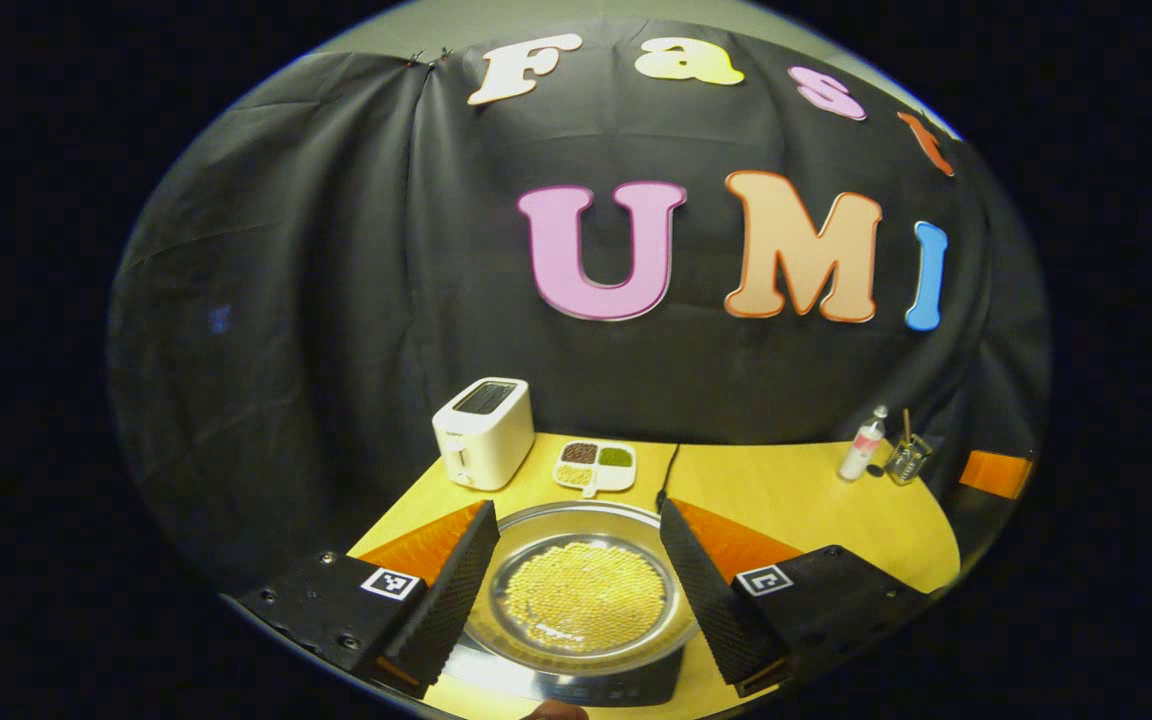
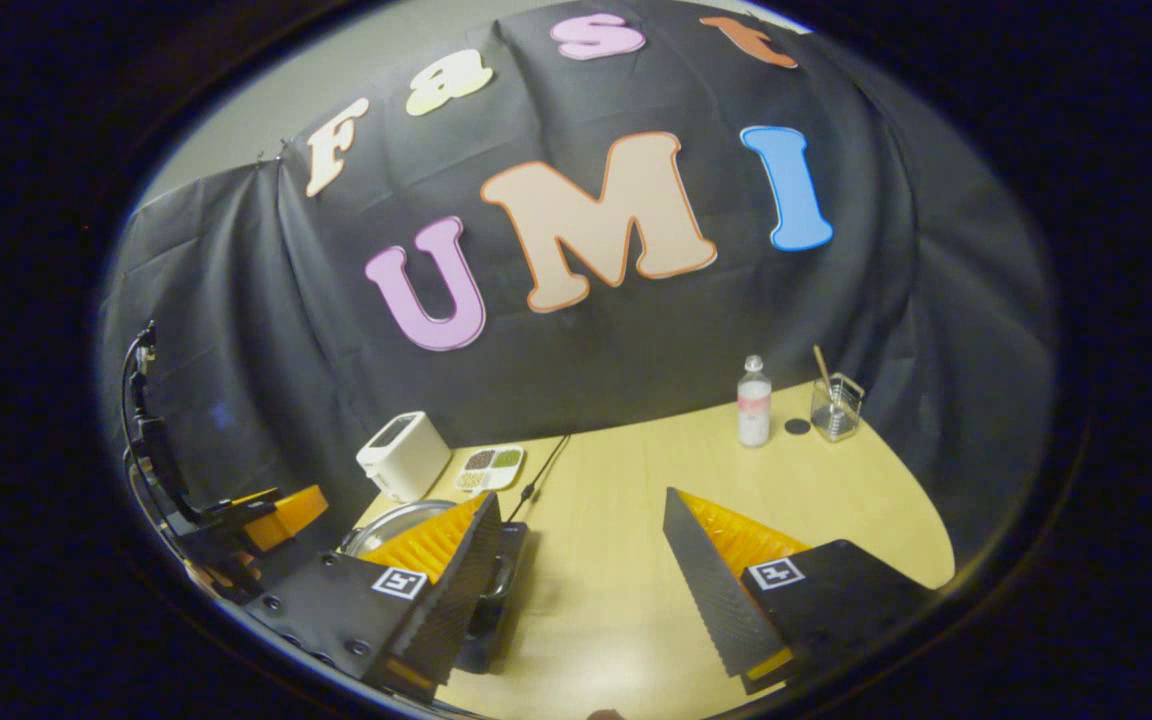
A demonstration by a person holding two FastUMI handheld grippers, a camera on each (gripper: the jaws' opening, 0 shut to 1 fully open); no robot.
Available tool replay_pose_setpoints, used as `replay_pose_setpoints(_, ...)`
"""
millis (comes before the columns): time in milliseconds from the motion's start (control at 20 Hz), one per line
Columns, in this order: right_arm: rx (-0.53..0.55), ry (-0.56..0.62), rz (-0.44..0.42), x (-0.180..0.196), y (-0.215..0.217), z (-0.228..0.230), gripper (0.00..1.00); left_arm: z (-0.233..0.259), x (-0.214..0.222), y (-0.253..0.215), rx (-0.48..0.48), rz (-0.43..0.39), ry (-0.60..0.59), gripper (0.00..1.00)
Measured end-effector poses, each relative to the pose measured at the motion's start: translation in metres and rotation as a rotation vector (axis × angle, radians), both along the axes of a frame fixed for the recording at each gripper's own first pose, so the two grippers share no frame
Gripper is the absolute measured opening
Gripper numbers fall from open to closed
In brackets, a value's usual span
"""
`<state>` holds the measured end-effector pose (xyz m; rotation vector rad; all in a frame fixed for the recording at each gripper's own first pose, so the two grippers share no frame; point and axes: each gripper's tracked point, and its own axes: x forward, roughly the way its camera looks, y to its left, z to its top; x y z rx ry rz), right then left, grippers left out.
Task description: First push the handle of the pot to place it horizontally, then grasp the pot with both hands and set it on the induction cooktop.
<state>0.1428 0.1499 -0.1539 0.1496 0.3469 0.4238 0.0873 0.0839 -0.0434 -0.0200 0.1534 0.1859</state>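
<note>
Already we hold the left tool (image 1: 576,585) spread wide above the pot (image 1: 581,595) on the cooktop (image 1: 576,690), and the right tool (image 2: 581,590) equally spread beside it, releasing.

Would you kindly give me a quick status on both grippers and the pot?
Left gripper open, hovering over pot. Pot sits on induction cooktop. Right gripper open over bare table, beside pot. Nothing in the way.

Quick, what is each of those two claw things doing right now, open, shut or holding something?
Left gripper: open, holding nothing, jaws spread either side of the pot as seen from above.
Right gripper: open, holding nothing, above the table.
</note>
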Motion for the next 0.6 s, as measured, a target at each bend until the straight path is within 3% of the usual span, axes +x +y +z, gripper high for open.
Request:
replay_pose_setpoints(250,0.011,-0.103,0.033,-0.014,-0.054,0.055,0.91,0.042,-0.018,-0.077,0.043,-0.024,-0.091,0.99)
replay_pose_setpoints(600,-0.047,-0.276,-0.011,-0.035,-0.121,0.109,0.91,0.072,-0.037,-0.159,0.031,-0.109,-0.183,0.99)
